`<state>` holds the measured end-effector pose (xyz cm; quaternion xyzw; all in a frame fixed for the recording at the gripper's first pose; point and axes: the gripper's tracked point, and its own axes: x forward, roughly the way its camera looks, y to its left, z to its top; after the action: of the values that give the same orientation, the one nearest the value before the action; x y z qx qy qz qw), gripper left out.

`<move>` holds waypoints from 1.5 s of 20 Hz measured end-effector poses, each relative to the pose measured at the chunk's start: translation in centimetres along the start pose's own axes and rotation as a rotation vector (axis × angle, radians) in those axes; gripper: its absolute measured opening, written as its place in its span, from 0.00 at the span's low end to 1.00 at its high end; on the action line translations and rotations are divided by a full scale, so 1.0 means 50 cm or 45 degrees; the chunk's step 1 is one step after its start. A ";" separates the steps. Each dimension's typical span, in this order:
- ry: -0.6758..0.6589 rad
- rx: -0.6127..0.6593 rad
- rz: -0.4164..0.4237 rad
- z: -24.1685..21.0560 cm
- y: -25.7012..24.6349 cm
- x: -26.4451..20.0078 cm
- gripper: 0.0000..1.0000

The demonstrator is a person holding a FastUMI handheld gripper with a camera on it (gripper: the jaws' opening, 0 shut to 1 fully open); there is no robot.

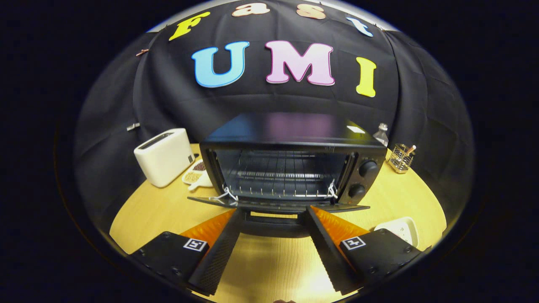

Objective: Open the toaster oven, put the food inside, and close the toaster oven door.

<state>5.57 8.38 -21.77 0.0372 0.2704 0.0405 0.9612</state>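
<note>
Your counter (391,198) is a pale wood surface, and it carries everything here. The largest thing on it is one black toaster oven (292,162), standing toward the counter's far edge, straight ahead of you. Its door (278,205) is dropped fully open and lies flat toward you, with white cord tied at both hinge sides. Inside you can see one wire rack (280,174). Two round knobs (367,168) sit one above the other on the oven's right panel.

Next in size is one white pop-up toaster (164,156), near the counter's far left edge, well apart from the oven. Between it and the oven lies one white divided dish (197,174) with brownish contents too small to name. One white object (400,229) sits near the counter's right edge, partly hidden by your right finger mount.

Your tongs (273,214) are spread wide, pinching nothing, with their tips touching or just short of the open door's front lip; you cannot tell which.

At the far right corner stand one wire holder (401,159) with a stick in it and one small clear bottle (381,134).
</note>
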 end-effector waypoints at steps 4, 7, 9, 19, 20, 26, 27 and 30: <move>0.137 0.066 0.018 -0.089 0.005 -0.013 0.98; 0.299 0.093 0.013 -0.173 -0.016 -0.010 0.98; 0.307 0.092 0.029 -0.192 -0.015 -0.006 0.99; 0.226 0.098 0.190 -0.069 -0.165 -0.121 1.00; 0.225 0.120 0.184 -0.053 -0.203 -0.127 1.00; 0.353 0.449 0.117 -0.063 -0.401 -0.133 1.00; 0.371 0.511 0.107 -0.068 -0.429 -0.132 0.99; 0.408 0.650 0.069 -0.089 -0.518 -0.138 0.99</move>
<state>-1.10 -17.81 -24.39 0.2780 0.4192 0.0023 0.8643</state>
